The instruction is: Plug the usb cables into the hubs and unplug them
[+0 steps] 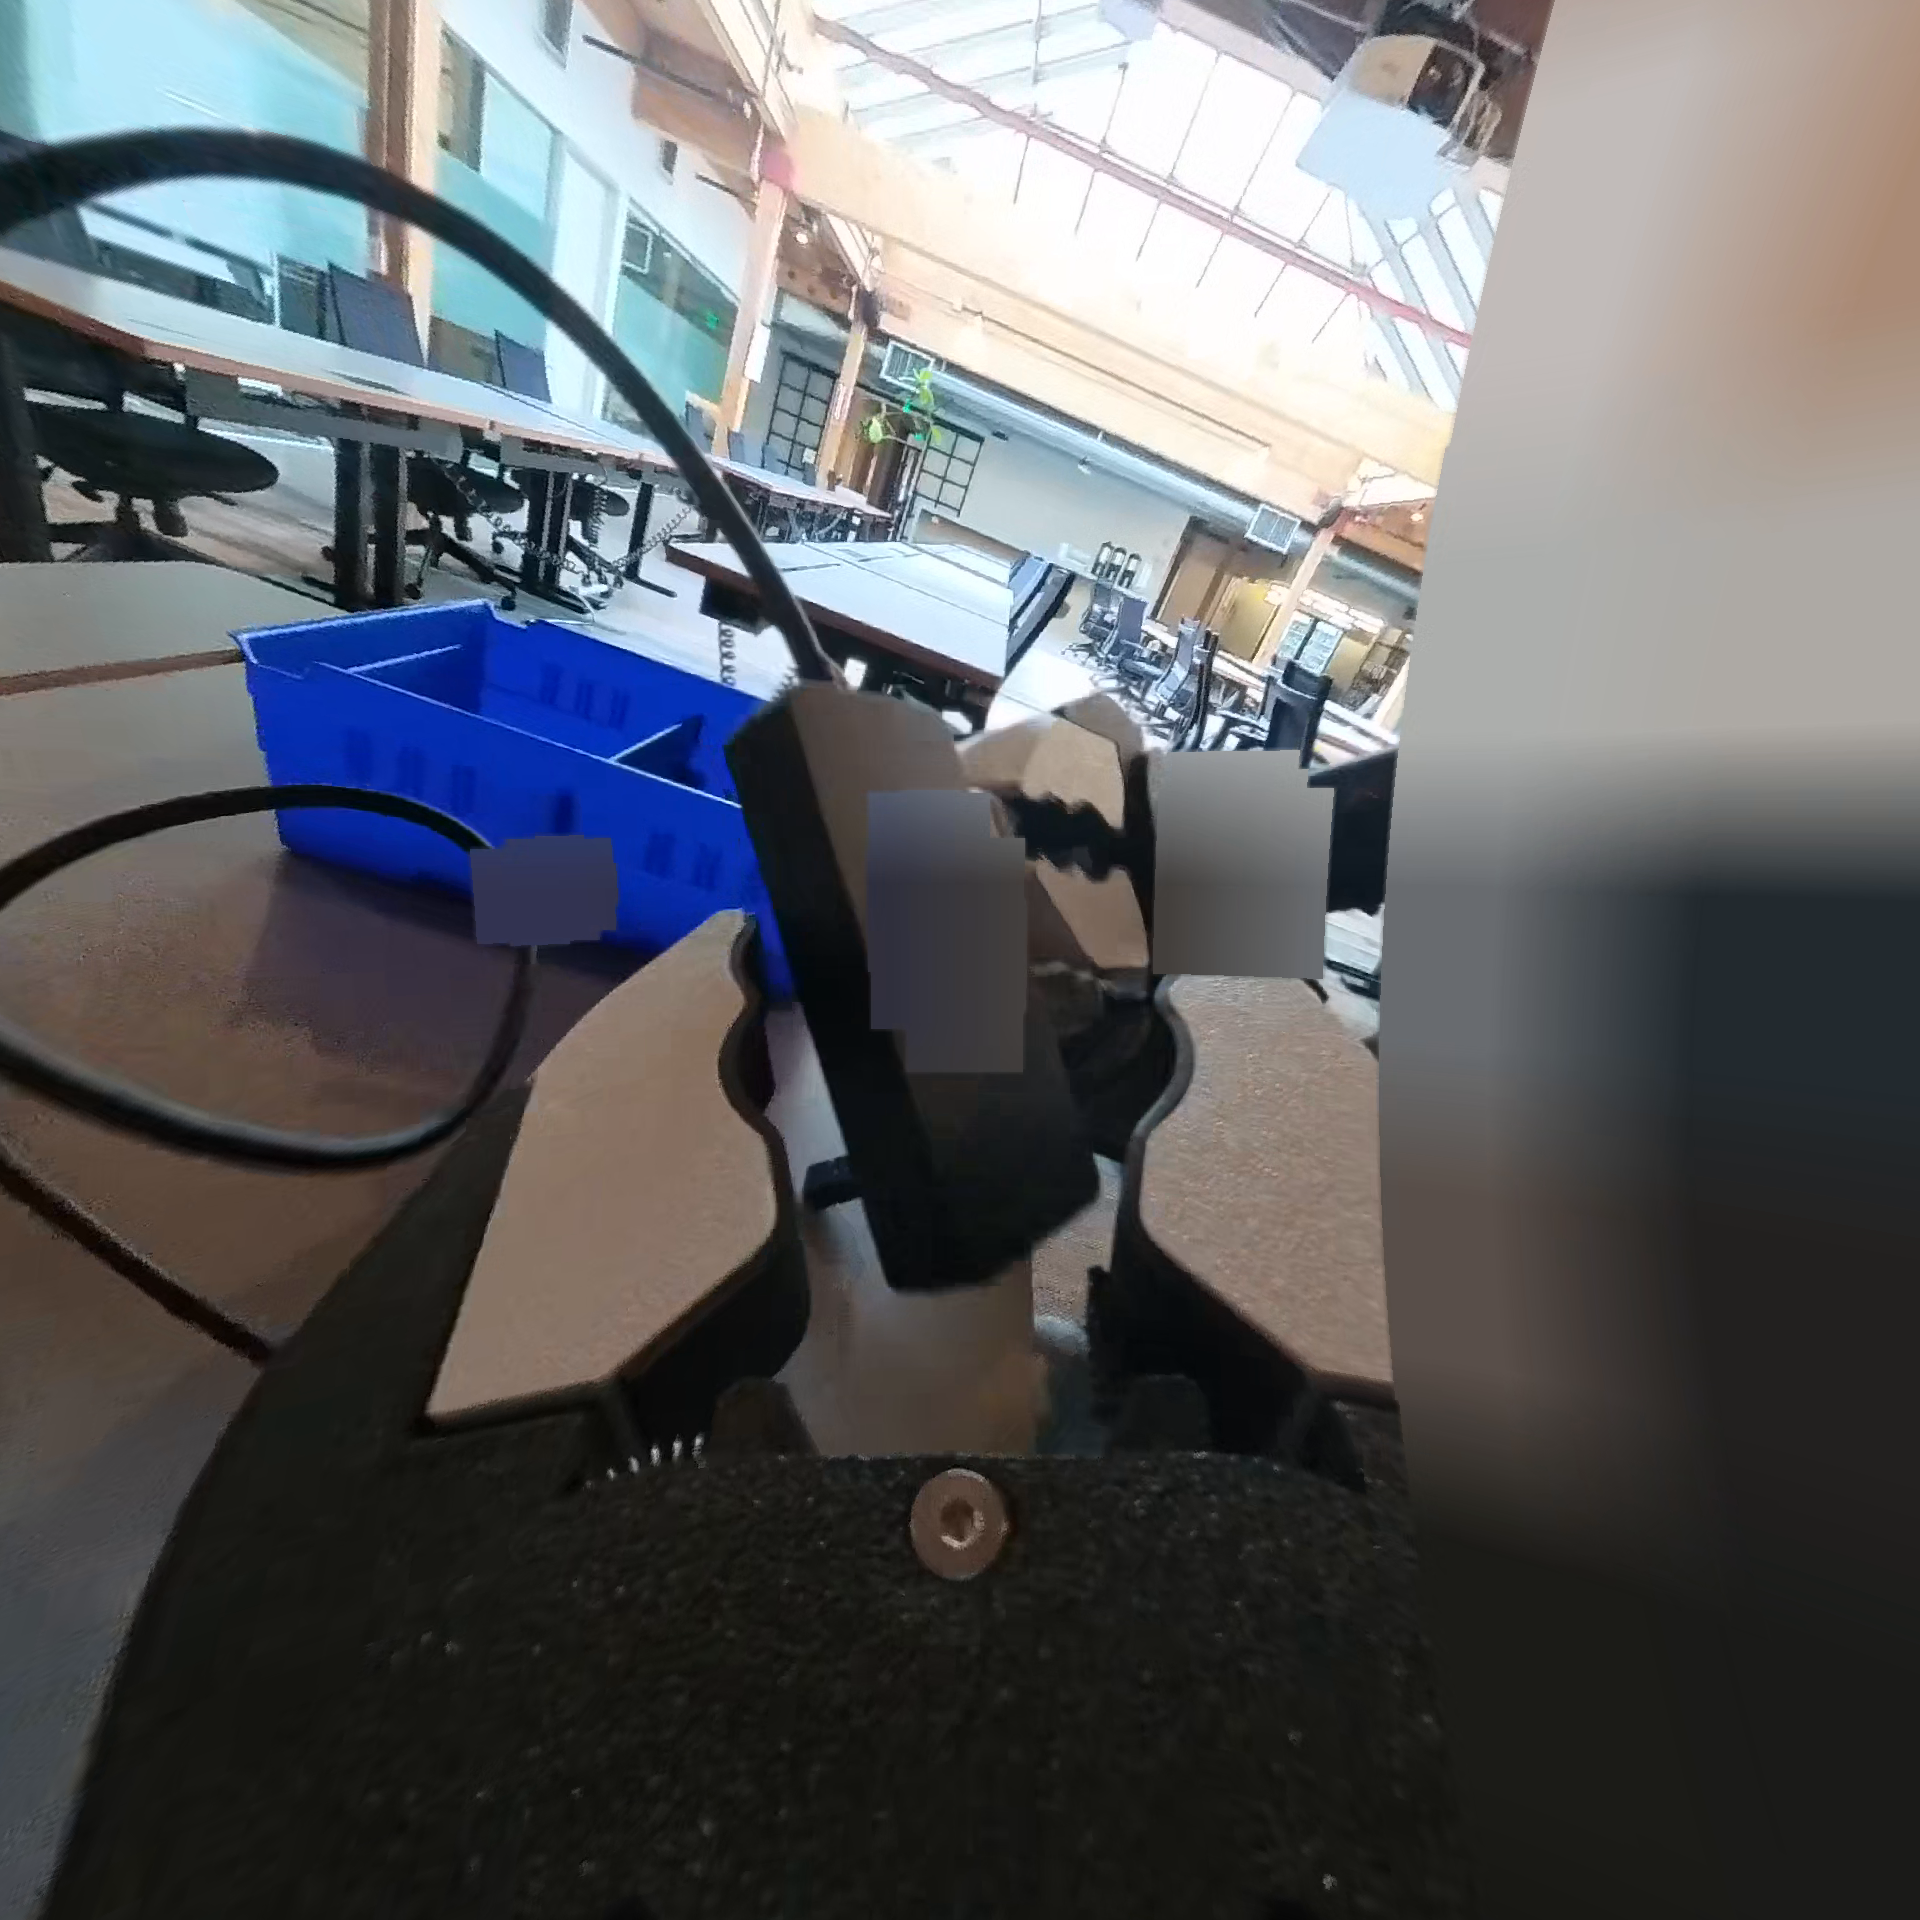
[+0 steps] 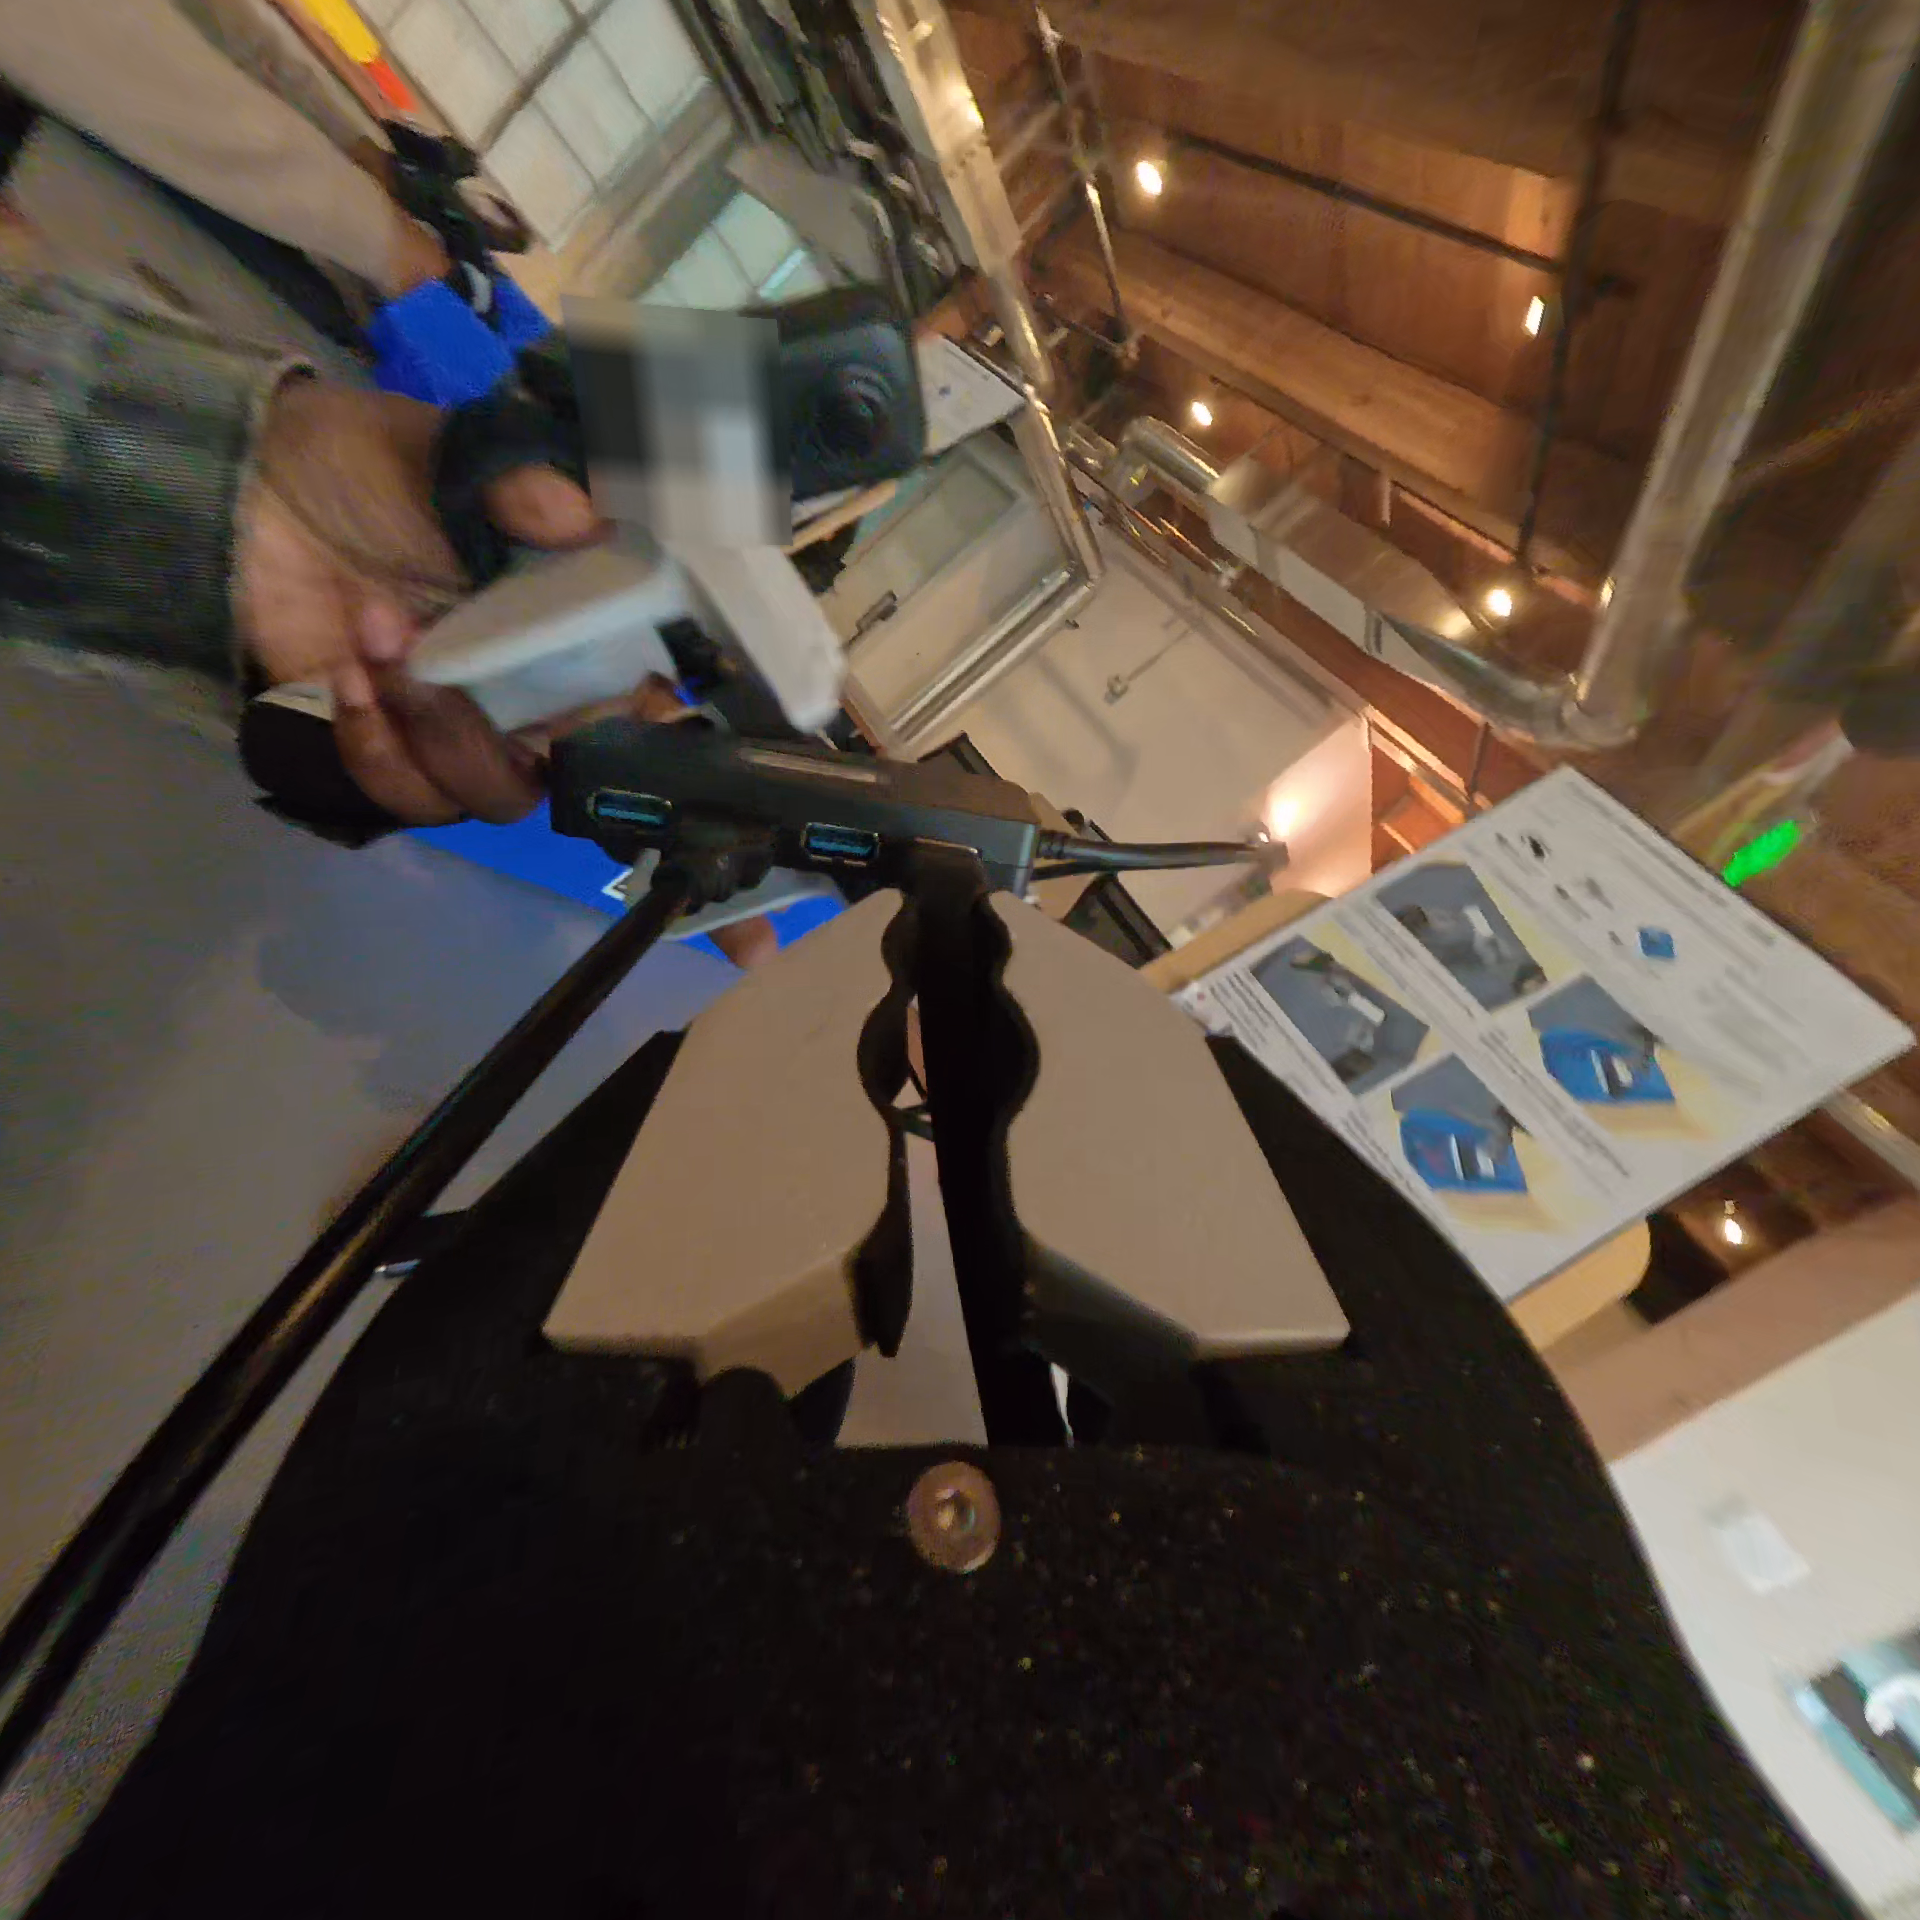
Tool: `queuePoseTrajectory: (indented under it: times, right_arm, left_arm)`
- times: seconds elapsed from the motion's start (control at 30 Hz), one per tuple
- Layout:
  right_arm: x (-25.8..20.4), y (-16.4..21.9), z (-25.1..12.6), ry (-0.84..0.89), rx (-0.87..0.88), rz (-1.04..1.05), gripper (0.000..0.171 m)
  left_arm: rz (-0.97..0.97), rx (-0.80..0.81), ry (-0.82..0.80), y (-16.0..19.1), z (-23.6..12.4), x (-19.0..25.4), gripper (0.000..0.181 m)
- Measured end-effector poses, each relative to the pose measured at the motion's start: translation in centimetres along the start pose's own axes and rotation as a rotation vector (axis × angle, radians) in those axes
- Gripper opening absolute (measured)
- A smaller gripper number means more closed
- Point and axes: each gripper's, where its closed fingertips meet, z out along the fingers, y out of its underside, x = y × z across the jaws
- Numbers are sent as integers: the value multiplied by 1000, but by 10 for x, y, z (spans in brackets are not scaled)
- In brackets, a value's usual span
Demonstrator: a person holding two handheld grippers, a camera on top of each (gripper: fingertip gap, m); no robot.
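In the left wrist view a black USB hub (image 1: 821, 935) stands tilted between the fingers of my left gripper (image 1: 961, 961), which is open, with a gap on each side. The hub's own cable (image 1: 665, 416) arcs up and to the left. My right gripper (image 1: 1070, 821) shows just behind the hub. In the right wrist view my right gripper (image 2: 940, 888) is shut on a black USB plug (image 2: 951, 935) that sits in the hub (image 2: 790, 779). A second black cable (image 2: 540, 1049) is plugged in beside it. Two blue ports (image 2: 629, 808) are free. The left gripper (image 2: 623, 634) is above the hub.
A blue divided bin (image 1: 499, 748) stands on the dark table (image 1: 208, 1039) behind the hub. A black cable loop (image 1: 488, 1049) lies on the table at the left. A printed instruction sheet (image 2: 1538, 1039) is at the right. A person's hand (image 2: 343, 582) holds the left gripper. Only a small space, under 4 cm, lies between the two pairs of fingers.
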Motion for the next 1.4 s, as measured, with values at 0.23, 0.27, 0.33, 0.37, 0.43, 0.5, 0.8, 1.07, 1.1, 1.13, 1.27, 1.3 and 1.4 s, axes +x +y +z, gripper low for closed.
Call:
queuePoseTrajectory:
  times: [0.23, 0.27, 0.33, 0.37, 0.43, 0.5, 0.8, 1.07, 1.1, 1.13, 1.27, 1.3, 1.4]
  right_arm:
    - [-7, -3, 0, -46, -35, -117, 8]
    - [-6, 1, 0, -47, -55, -120, 8]
    - [-3, 2, -1, -45, -62, -97, 7]
    - [-2, 1, -1, -50, -56, -69, 7]
    - [-1, 3, 0, -60, -67, -66, 6]
    - [14, 14, -10, -20, -118, -82, 1]
    - [102, -5, -53, 174, -38, 12, 1]
    - [188, 73, -153, 431, -237, 34, 2]
    - [191, 91, -161, 453, -285, 45, 2]
    - [193, 108, -166, 473, -327, 58, 2]
    - [177, 181, -174, 415, -561, 83, 5]
    - [170, 197, -176, 382, -629, 88, 4]
    - [147, 229, -178, 276, -757, 190, 13]
  left_arm:
    - [-213, 118, 178, -9, 2, 9, 18]
    - [-154, 123, 137, -9, 3, 7, 18]
    - [-67, 116, 49, -12, 5, 6, 17]
    - [-29, 118, 30, -14, 6, 8, 17]
    - [5, 108, -6, -15, 6, 8, 17]
    - [-6, 207, -61, -33, -13, -2, 18]
    - [171, 135, -197, -42, -56, -3, 18]
    - [141, 138, -110, -36, -41, 3, 18]
    - [147, 142, -107, -37, -41, 4, 18]
    - [153, 147, -102, -37, -40, 4, 18]
    - [170, 136, -101, -35, -39, 4, 18]
    - [168, 139, -102, -36, -39, 3, 18]
    - [163, 153, -100, -37, -41, 3, 18]
